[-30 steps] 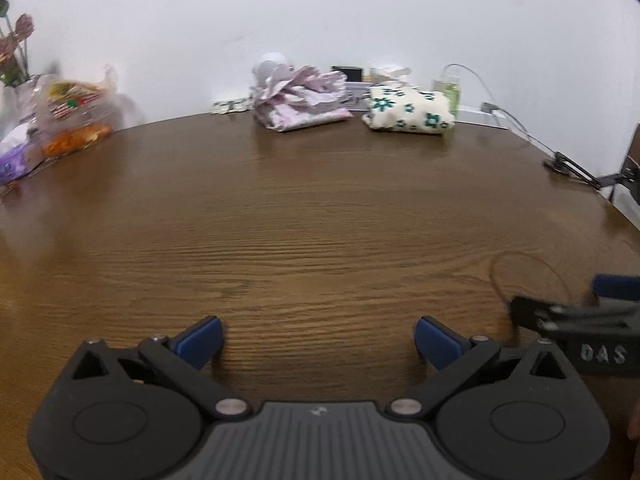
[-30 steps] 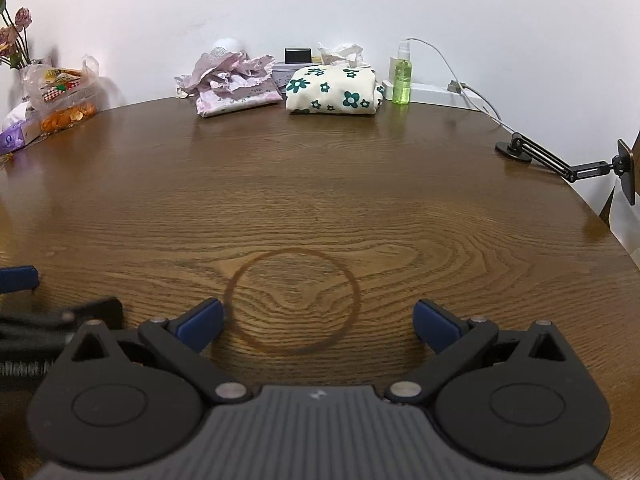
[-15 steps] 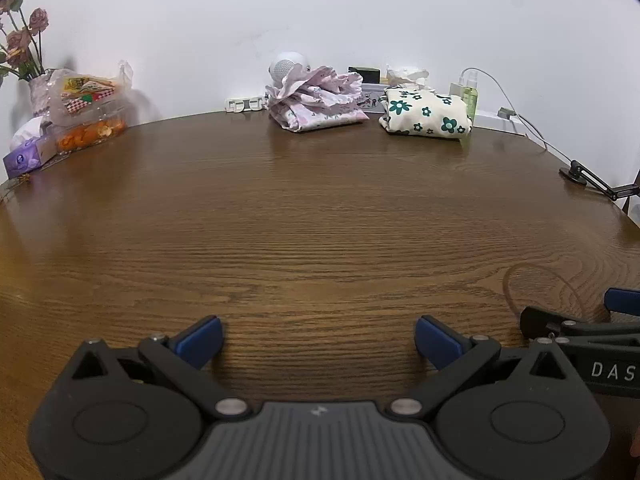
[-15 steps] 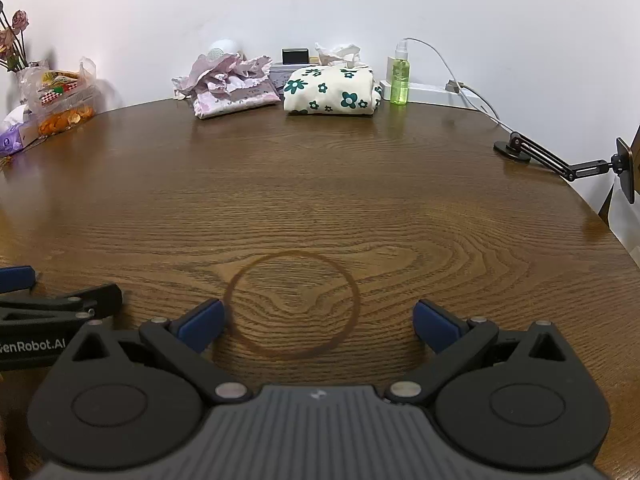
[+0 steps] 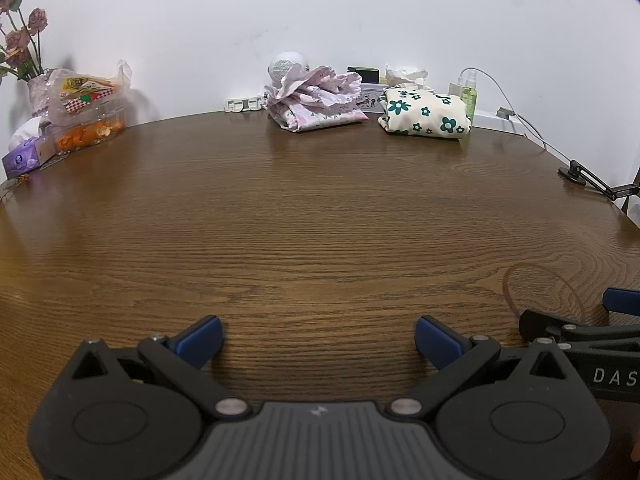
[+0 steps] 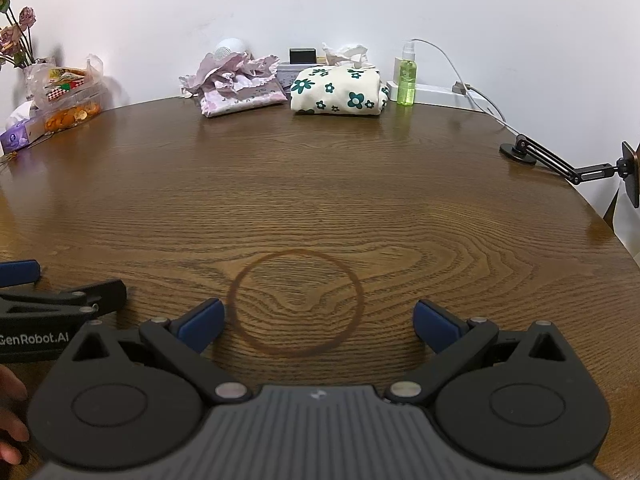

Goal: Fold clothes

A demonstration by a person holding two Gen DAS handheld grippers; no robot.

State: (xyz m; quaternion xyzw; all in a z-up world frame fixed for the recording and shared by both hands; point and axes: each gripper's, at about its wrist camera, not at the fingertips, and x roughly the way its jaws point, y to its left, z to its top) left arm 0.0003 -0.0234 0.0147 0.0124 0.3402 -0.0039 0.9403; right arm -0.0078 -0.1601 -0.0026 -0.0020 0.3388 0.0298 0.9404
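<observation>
A folded pink ruffled garment (image 5: 316,98) (image 6: 236,84) and a folded cream garment with dark green flowers (image 5: 424,111) (image 6: 338,90) lie side by side at the far edge of the round wooden table (image 5: 320,208). My left gripper (image 5: 318,338) is open and empty, low over the near part of the table. My right gripper (image 6: 316,322) is open and empty too, over a dark ring mark (image 6: 296,302) in the wood. Each gripper shows at the edge of the other's view, the right one (image 5: 580,328) and the left one (image 6: 60,300).
A green spray bottle (image 6: 407,80), a white power strip (image 6: 436,92) and a tissue box stand behind the clothes. A bag of snacks (image 5: 86,110), tissues and a vase of flowers (image 5: 24,40) are at the far left. A black phone arm (image 6: 560,160) is clamped at the right edge.
The left wrist view has swung right, so the clothes sit nearer its middle. The right gripper has barely moved. Both grippers stay open.
</observation>
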